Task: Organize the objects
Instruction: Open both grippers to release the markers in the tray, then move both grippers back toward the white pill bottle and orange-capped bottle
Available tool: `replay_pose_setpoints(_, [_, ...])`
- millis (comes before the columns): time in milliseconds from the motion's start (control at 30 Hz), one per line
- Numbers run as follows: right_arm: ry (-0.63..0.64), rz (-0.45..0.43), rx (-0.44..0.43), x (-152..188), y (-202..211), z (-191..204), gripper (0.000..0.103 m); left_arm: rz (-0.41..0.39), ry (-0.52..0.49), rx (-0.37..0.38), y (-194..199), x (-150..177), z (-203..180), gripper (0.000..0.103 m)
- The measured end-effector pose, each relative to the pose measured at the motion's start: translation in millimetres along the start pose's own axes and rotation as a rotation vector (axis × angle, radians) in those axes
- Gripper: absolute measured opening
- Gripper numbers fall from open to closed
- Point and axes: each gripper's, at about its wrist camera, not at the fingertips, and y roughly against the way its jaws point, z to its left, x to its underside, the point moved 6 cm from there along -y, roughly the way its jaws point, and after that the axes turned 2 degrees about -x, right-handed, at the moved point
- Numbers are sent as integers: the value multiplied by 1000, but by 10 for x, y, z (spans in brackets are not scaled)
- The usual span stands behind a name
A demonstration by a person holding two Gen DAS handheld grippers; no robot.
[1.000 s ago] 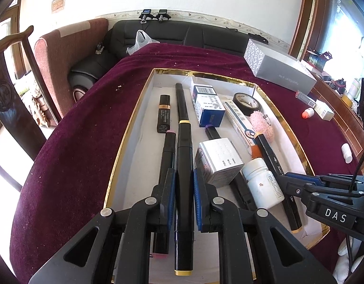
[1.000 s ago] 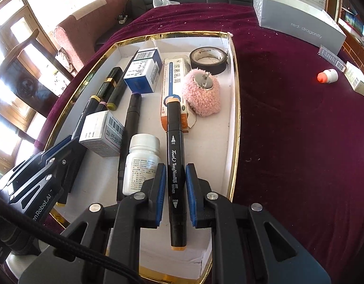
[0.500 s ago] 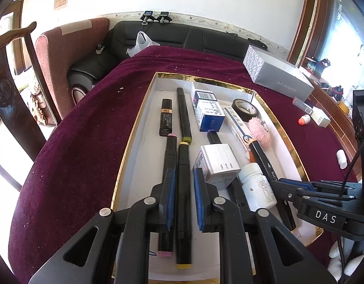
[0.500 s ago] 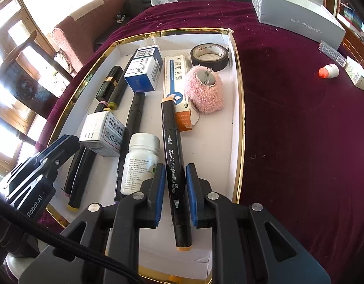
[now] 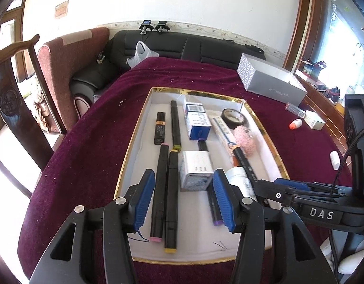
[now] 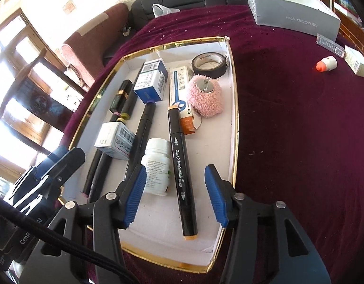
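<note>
My left gripper [image 5: 185, 203] has its fingers [image 5: 144, 198] spread wide, holding nothing. Between them lie two black markers side by side in the tray [image 5: 132, 156]: a pink-capped marker [image 5: 159, 190] and, touching it on its 3 o'clock side, a yellow-capped marker [image 5: 171, 198]. A grey box [image 5: 195, 170] sits just at 1 o'clock of them.

My right gripper [image 6: 173, 195] also has its fingers [image 6: 216, 197] well apart, clamped on nothing. An orange-capped marker [image 6: 180, 168] lies flat on the tray floor between them, tilted slightly toward 11 o'clock. A white bottle [image 6: 157, 166] lies touching it at 9 o'clock. Farther up, at 12 o'clock, are a pink puff [image 6: 205, 95] and a tape roll [image 6: 209, 64]. The tray rests on the maroon-covered bench [image 6: 288, 118].
</note>
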Motion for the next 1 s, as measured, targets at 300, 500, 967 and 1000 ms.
replay_pose_setpoints(300, [-35,-82,-40,11,318,-157,57,-45,-38,37,349,-30,-347,52])
replay_pose_setpoints(500, [-64,-143,0,38,566,-460,60,-42,-82,79,448,-21,-659,52])
replay_pose_setpoints(967, [-304,-256,121,62,1244,-1958,60,56,-232,145,195,168,-1534,52])
replay_pose_setpoints(1000, [-317,-265,133,61,1300,-2054,60,59,-245,148,181,182,-1592,52])
